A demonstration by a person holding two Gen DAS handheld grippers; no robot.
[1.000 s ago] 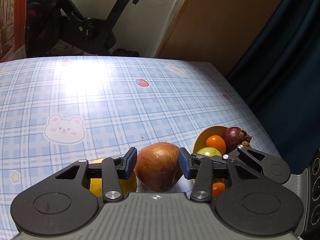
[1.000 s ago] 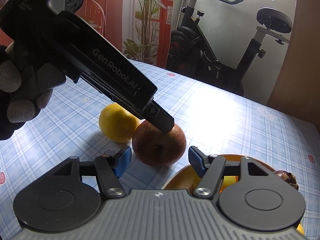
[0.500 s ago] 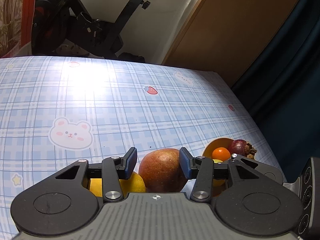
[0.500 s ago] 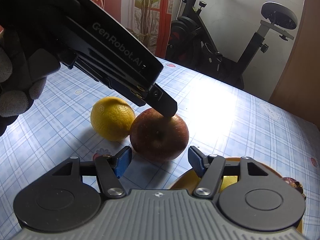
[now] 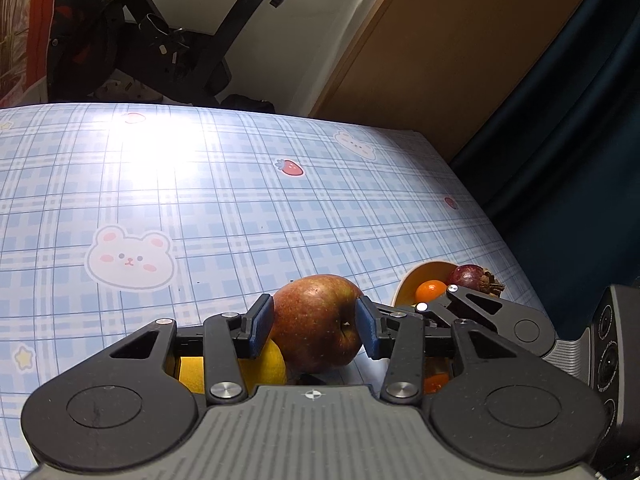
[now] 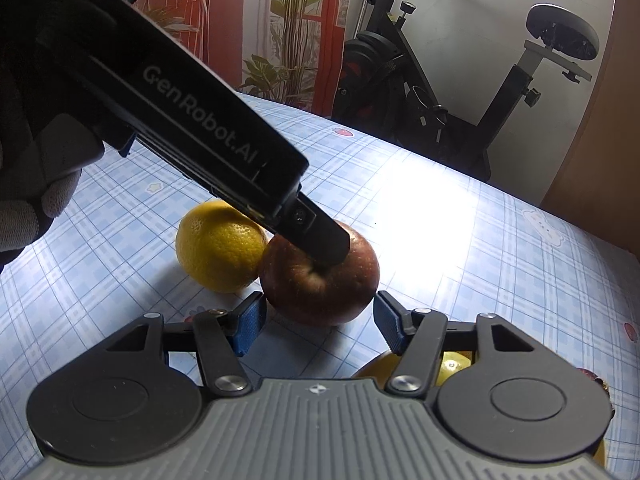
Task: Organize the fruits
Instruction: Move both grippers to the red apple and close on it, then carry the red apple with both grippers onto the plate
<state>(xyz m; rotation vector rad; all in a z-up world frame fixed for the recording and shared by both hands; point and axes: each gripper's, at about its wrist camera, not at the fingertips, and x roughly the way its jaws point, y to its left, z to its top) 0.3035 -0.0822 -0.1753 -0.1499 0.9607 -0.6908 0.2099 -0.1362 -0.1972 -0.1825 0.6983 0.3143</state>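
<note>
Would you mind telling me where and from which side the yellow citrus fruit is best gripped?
Grip the yellow citrus fruit across its widest middle, coming from above. It is round, and the apple touches one side, so put one finger on its free outer side and the other down beside that contact.

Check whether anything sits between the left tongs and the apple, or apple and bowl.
Nothing between left tongs and apple: it sits between their pads. Toward the bowl, the open right tongs hang in the path, pointed at the apple.

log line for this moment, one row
left gripper: shut on apple | right gripper: open, empty, near apple | lemon: on table, touching apple
</note>
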